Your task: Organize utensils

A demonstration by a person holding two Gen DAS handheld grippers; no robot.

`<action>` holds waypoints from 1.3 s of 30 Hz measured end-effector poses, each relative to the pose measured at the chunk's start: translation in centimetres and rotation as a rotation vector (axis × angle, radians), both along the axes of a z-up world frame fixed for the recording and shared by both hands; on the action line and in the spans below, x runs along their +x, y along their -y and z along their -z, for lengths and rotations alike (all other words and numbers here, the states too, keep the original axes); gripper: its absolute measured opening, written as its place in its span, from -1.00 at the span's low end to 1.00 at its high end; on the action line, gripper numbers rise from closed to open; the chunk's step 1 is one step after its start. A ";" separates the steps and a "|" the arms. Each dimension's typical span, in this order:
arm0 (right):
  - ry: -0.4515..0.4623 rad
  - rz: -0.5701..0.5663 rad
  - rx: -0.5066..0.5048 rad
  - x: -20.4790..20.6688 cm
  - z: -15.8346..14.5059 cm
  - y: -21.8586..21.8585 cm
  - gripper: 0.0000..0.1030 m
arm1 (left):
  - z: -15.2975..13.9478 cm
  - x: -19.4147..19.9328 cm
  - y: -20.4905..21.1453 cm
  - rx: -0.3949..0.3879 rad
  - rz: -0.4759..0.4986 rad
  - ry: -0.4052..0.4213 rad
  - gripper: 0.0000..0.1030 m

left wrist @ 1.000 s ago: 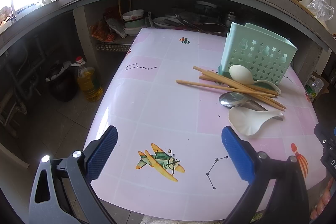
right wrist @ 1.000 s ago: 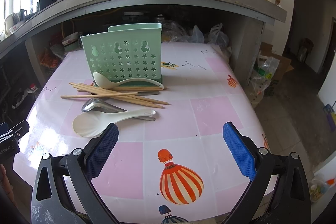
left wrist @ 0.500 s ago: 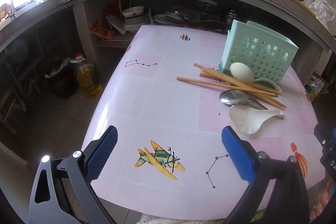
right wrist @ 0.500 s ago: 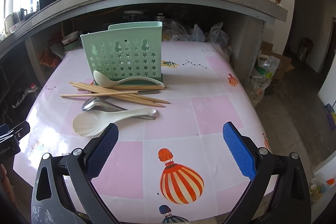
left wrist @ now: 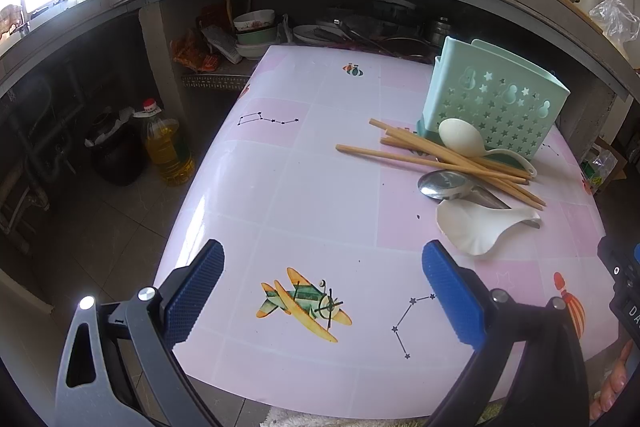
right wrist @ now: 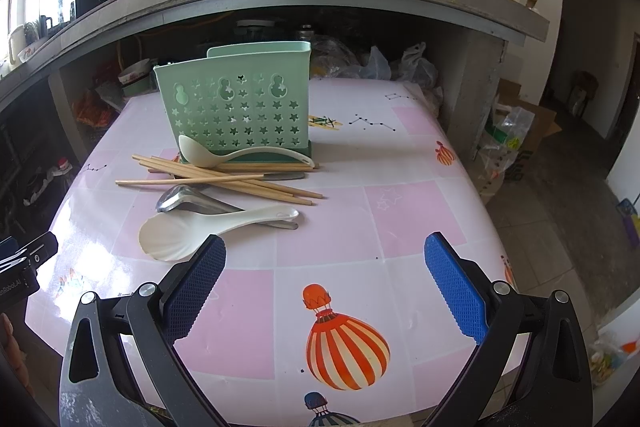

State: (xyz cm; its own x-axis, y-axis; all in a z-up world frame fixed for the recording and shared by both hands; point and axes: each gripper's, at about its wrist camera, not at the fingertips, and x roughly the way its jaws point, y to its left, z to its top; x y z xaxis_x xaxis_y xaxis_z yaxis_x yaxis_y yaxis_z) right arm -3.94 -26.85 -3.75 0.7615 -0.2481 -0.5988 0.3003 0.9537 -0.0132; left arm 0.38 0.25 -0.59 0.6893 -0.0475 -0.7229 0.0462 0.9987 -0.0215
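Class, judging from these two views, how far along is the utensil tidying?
Nothing looks done: no utensil shows inside the green holder. Nothing is in hand: left gripper and right gripper are open. Left to store: chopsticks, cream spoon, metal spoon, white rice paddle.

Your right gripper (right wrist: 322, 291) hovers over the near part of the pink table (right wrist: 412, 211), its blue fingers (right wrist: 454, 287) spread wide with nothing between them. Ahead and to the left, a green utensil holder (right wrist: 236, 111) stands upright. Just in front of it lie a cream spoon (right wrist: 240, 153), a loose bundle of chopsticks (right wrist: 224, 179), a metal spoon (right wrist: 192, 201) and, nearest you, a white rice paddle (right wrist: 200, 229).
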 end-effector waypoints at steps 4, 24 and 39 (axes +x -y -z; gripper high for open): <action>-0.001 0.000 0.000 0.0 0.0 0.0 0.85 | 0.0 0.0 0.0 0.000 0.000 0.001 0.89; -0.004 0.002 0.002 0.0 -0.1 0.1 0.85 | 0.0 0.0 0.0 -0.001 0.001 0.000 0.89; -0.005 0.004 -0.003 0.2 0.4 0.3 0.85 | 0.3 -0.1 0.4 -0.041 0.054 0.020 0.89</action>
State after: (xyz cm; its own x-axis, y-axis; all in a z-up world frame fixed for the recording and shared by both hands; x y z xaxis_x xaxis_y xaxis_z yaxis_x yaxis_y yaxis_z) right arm -3.77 -27.13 -4.18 0.7573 -0.2524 -0.6023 0.3037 0.9526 -0.0174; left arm 0.23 -0.16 -0.84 0.6994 -0.1145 -0.7055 0.1008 0.9930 -0.0612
